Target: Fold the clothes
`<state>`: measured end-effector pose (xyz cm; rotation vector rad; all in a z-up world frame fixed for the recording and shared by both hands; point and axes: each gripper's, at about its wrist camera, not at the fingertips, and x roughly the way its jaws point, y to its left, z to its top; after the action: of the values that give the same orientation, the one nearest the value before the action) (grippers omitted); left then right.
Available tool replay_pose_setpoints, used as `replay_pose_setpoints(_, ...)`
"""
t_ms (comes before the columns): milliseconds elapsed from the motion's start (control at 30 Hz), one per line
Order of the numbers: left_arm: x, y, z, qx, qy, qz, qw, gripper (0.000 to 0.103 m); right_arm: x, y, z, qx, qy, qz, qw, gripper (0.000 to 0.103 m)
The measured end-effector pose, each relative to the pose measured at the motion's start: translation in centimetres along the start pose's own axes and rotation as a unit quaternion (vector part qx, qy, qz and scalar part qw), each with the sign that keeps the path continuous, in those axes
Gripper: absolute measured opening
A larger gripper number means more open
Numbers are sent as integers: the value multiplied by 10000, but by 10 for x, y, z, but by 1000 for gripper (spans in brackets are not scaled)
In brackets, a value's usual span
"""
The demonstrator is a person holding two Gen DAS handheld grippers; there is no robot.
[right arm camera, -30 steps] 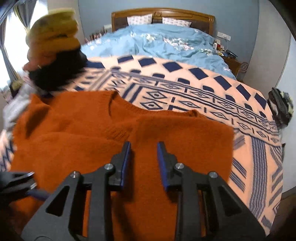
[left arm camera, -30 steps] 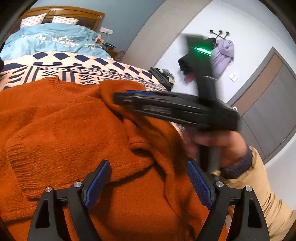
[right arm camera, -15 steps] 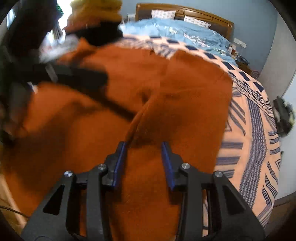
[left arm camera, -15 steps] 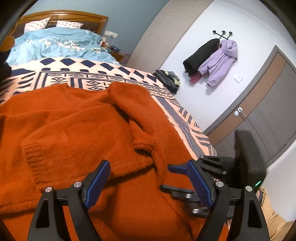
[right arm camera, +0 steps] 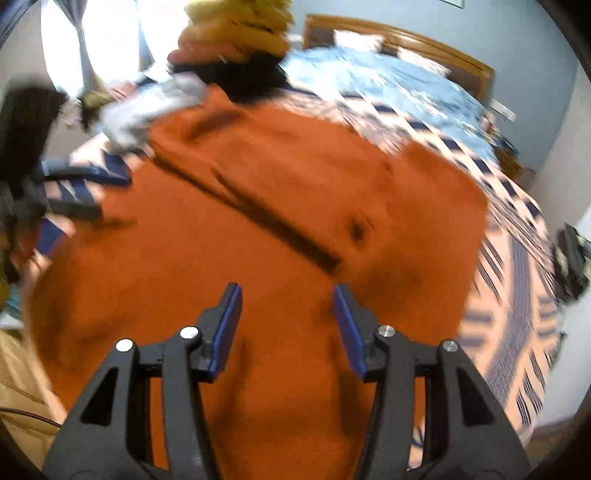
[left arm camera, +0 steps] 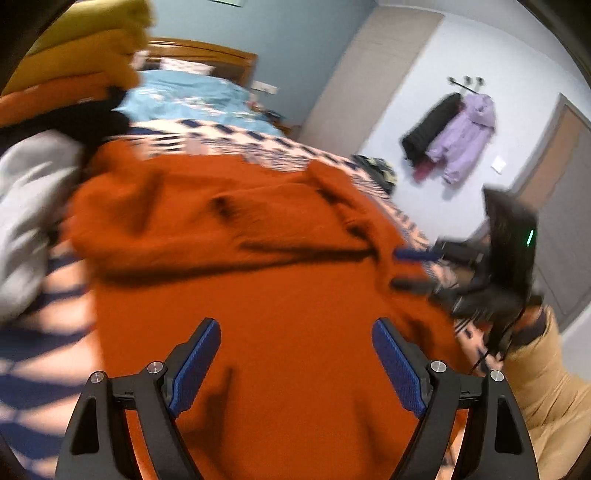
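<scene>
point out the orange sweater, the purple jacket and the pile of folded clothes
orange sweater (right arm camera: pixel 288 206), right wrist view, middle of the body.
purple jacket (left arm camera: pixel 466 136), left wrist view, its chest, hanging on the wall hooks.
pile of folded clothes (right arm camera: pixel 240 26), right wrist view, yellow top layer.

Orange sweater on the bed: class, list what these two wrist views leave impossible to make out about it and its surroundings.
- Orange sweater: its near hem, left wrist view, hidden behind the left gripper and the frame's bottom edge.
- Sweater's knit texture, both views: lost to motion blur.
- Stack of clothes, right wrist view: cut off by the top edge, blurred; item count unclear.
- Right gripper, left wrist view: smeared; its jaws are opening, nothing visible between them.
</scene>
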<state>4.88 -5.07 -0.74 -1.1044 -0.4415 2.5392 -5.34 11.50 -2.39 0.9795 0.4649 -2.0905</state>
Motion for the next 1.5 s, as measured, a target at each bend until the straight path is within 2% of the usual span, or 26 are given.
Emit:
replay_pose_setpoints(133,-33,30,-25,-363,-128,449,9983,86,10,28,44,-129,-202,374,9990,58)
replay_pose_setpoints(233,-43,48,-38,-647,-119,546,9963,86,29,58,79,-283,-269,693,9968,58)
replay_pose_setpoints(367,-42,59,-52,-825,31,473,9955,86,64,101,121,-423,-114,1009,9939,58)
replay_pose_setpoints(500,-39,56,-57,-718,65,349,9968,86,104,131,156,-349,110,1182,9923,58)
replay_pose_setpoints(633,-37,50,-60,-594,102,294,9977,87,141,150,180,-145,353,894,9953,59)
replay_pose_setpoints(733,-37,48,-62,-497,104,403,9979,86,165,157,188,-24,615,583,9964,59)
replay_pose_setpoints(800,-37,46,-65,-404,73,467,9981,86,179,157,189,26,825,382,9959,59)
replay_pose_setpoints(900,-38,41,-67,-266,31,571,9980,85,195,154,184,73,1101,298,9934,59)
replay_pose_setpoints(967,-37,40,-68,-241,13,610,9978,84,199,152,180,15,1091,227,9938,58)
replay_pose_setpoints(1033,-38,41,-68,-242,-11,635,9977,76,199,149,177,36,1001,211,9948,47)
replay_pose_setpoints(1067,-40,42,-68,-266,-30,626,9977,73,199,147,177,47,971,134,9952,34)
replay_pose_setpoints(1100,-41,43,-69,-311,-45,582,9978,65,197,144,176,32,926,85,9957,27)
replay_pose_setpoints(1167,-44,48,-69,-453,-40,383,9982,49,194,135,175,238,876,258,9955,21)
replay_pose_setpoints(1233,-45,52,-70,-503,0,317,9982,25,187,121,175,589,749,568,9938,19)
replay_pose_setpoints(1333,-44,48,-66,-534,-52,201,9984,22,163,96,172,1175,396,1182,9852,19)
replay_pose_setpoints(1500,-55,30,-52,-336,-281,-417,9982,21,101,48,159,2043,-534,2035,9560,17)
